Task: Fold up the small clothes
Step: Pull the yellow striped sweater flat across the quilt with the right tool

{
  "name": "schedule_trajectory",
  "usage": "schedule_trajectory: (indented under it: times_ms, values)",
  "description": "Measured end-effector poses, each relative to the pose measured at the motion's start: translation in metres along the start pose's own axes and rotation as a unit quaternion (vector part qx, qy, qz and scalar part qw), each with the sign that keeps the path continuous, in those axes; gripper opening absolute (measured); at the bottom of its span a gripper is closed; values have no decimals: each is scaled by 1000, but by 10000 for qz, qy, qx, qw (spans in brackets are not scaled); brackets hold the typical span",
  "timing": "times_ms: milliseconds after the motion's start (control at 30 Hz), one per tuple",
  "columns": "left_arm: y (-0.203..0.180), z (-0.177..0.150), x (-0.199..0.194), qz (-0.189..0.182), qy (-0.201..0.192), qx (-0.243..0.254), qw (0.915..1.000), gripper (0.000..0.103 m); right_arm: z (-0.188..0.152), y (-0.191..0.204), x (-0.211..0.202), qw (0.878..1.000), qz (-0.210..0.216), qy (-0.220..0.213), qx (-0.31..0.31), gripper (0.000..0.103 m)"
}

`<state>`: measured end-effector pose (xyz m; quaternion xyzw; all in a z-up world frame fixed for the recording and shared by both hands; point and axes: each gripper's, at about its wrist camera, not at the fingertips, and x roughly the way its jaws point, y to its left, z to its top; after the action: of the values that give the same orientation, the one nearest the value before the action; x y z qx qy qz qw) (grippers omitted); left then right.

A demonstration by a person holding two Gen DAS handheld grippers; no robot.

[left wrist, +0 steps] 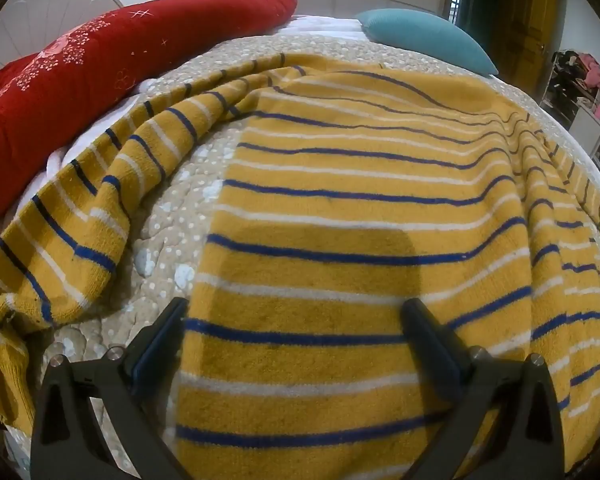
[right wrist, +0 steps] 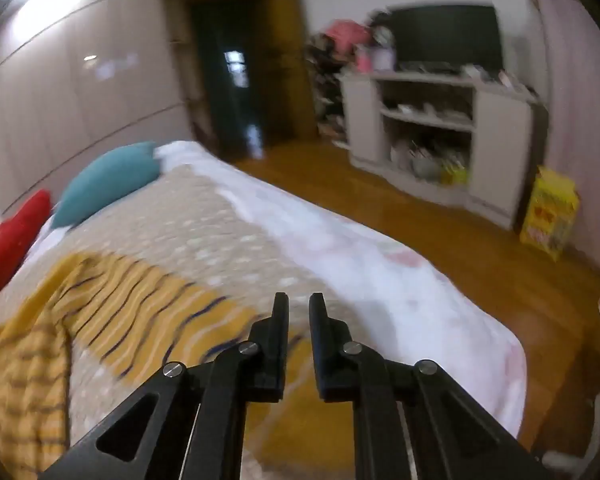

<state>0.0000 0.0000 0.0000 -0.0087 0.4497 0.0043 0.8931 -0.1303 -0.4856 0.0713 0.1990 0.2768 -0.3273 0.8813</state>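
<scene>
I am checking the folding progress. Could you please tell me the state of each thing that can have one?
Striped sweater: spread on the bed, unfolded, sleeve lying out to the side.
Left tool: wide open above the sweater, holding nothing.
Right tool: nearly shut, empty.
Dark doorway: open.
Television: off, as far as the blur shows.

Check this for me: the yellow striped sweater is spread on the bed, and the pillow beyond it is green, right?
Not quite. The yellow striped sweater is spread on the bed, but the pillow beyond it is teal blue, as the left wrist view shows.
</scene>
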Motion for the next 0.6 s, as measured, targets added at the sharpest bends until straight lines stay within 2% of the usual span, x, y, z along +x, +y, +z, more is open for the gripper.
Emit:
schedule_trajectory:
  times_ms: [67,133,167,333,400,467,533,600]
  values:
    - [0,0,0,1,-3,1,10000,103,2,-10,-1,9998,71,48,172,13]
    - [0,0,-1,4,-9,1,10000,103,-4,-12,-5,9992,332,114,170,27]
    - [1,1,0,3,10,4,10000,103,-12,-14,-9,9987,467,170,124,30]
    - [1,1,0,1,9,4,10000,103,-44,10,-19,9921,1066,613,-238,32]
    - [1,1,-1,-2,-3,0,10000,103,-61,28,-23,9802,1704,964,-290,36]
    - [2,1,-1,-12,-22,-8,10000,103,-82,59,-26,9567,2505,1416,-427,36]
    - [4,1,-2,-22,-23,-9,10000,103,-100,85,-32,9361,3010,1717,-603,36]
    - [8,2,-3,-67,-13,-17,10000,103,-120,115,-36,9173,3322,2008,-893,37]
